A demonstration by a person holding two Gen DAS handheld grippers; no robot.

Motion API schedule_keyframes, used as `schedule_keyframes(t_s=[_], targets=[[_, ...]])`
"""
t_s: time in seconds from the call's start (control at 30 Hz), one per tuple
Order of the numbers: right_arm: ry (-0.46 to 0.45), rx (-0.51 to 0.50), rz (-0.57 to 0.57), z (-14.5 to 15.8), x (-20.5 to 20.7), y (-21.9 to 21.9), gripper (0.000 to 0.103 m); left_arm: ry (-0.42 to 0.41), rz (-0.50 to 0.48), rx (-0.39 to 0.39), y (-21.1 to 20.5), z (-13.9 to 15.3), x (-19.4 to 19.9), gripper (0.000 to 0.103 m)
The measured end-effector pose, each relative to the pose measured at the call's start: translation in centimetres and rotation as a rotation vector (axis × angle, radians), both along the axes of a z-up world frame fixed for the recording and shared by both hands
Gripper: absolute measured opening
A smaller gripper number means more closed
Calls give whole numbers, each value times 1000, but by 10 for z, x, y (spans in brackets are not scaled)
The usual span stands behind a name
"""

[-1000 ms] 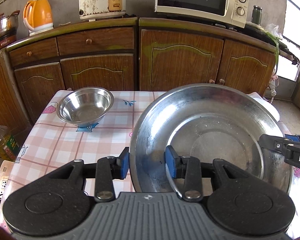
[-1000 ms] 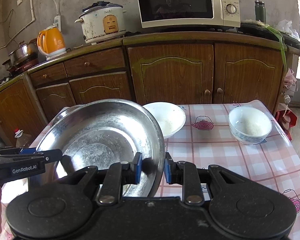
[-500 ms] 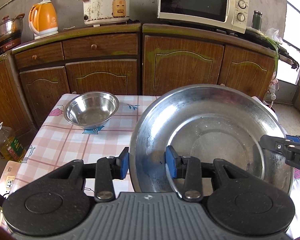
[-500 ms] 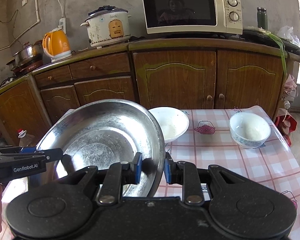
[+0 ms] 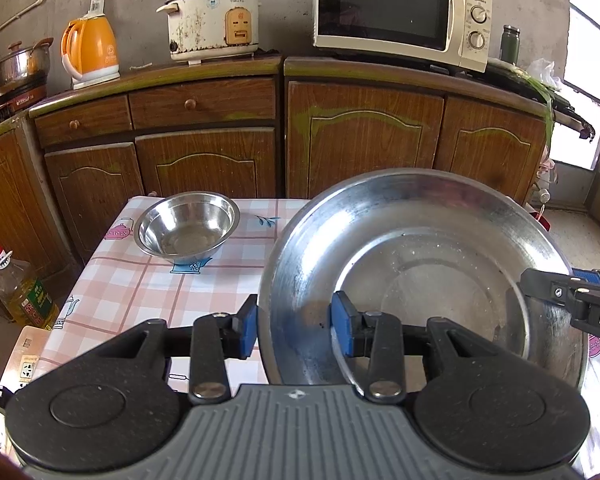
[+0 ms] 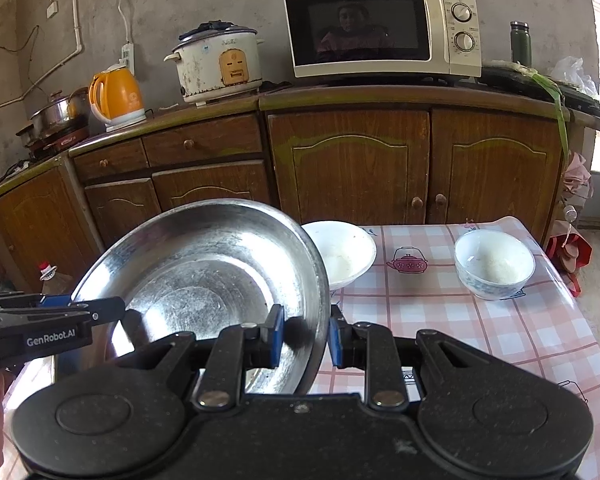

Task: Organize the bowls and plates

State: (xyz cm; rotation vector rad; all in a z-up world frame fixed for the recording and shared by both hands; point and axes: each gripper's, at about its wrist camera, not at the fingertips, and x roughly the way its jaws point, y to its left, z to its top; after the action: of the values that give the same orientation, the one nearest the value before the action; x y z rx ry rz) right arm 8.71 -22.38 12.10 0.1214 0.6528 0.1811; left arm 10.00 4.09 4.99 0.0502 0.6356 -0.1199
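Basin (image 5: 420, 264) higher (empty inside)

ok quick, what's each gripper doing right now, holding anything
Left gripper: shut on the rim of the large steel basin.
Right gripper: shut on the opposite rim of the same basin.

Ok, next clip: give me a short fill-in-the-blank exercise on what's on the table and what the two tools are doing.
1. Both tools, left tool and right tool, grip the rim of one large ____ basin.
2. The small steel bowl on the checked tablecloth looks ____.
3. The orange kettle stands left of the ____ cooker.

Missing words: steel; empty; rice
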Motion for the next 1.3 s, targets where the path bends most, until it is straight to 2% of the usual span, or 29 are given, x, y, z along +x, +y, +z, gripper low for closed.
schedule_keyframes(t_s=[1.3], targets=[[-4, -8, -42, 5, -36, -22, 29, -1, -48, 3, -19, -4, -27, 38]])
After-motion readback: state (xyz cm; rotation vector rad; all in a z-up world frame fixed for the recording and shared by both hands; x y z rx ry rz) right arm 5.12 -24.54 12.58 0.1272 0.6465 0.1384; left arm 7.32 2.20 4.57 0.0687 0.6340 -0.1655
